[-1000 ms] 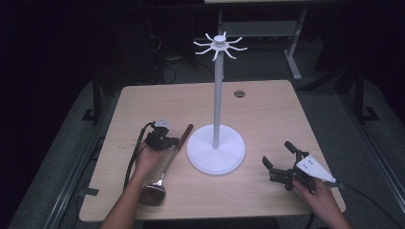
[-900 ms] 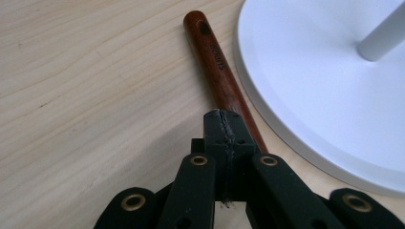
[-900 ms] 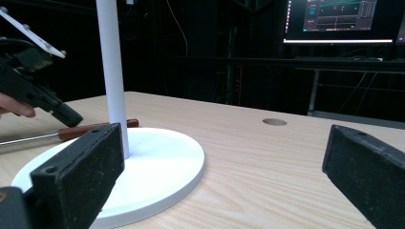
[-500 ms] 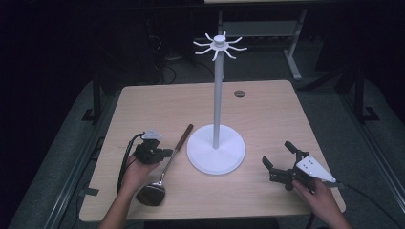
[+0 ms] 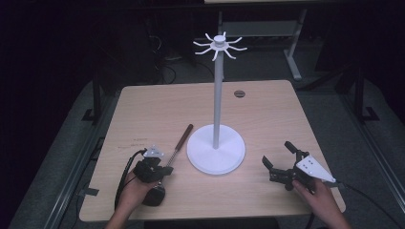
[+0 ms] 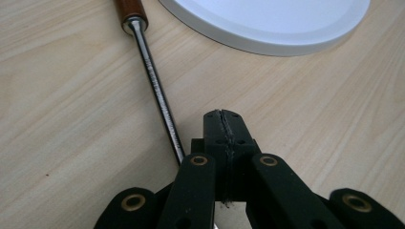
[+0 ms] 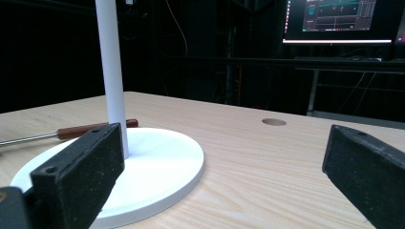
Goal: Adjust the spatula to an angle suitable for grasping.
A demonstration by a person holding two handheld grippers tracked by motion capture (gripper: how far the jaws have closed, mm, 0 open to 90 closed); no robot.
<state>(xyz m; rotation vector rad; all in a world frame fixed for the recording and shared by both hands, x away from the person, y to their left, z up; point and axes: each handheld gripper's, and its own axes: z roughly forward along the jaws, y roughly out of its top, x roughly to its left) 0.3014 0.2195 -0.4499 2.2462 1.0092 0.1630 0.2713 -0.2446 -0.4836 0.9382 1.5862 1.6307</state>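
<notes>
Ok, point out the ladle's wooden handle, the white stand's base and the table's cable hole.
wooden handle [image 6: 130, 8], left gripper view, its brown end by the metal shaft.
white stand's base [image 5: 216, 155], high view, bare disc rim.
cable hole [image 7: 274, 122], right gripper view, its middle.

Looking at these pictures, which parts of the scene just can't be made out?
- The utensil's dark working end, high view: the left gripper and hand cover most of it, so its type is unclear.
- Its shaft's lower part, left gripper view: hidden behind the shut jaws.
- The white stand's hooked top, right gripper view: cut off by the upper edge.
- The monitor, right gripper view: text too small.
</notes>
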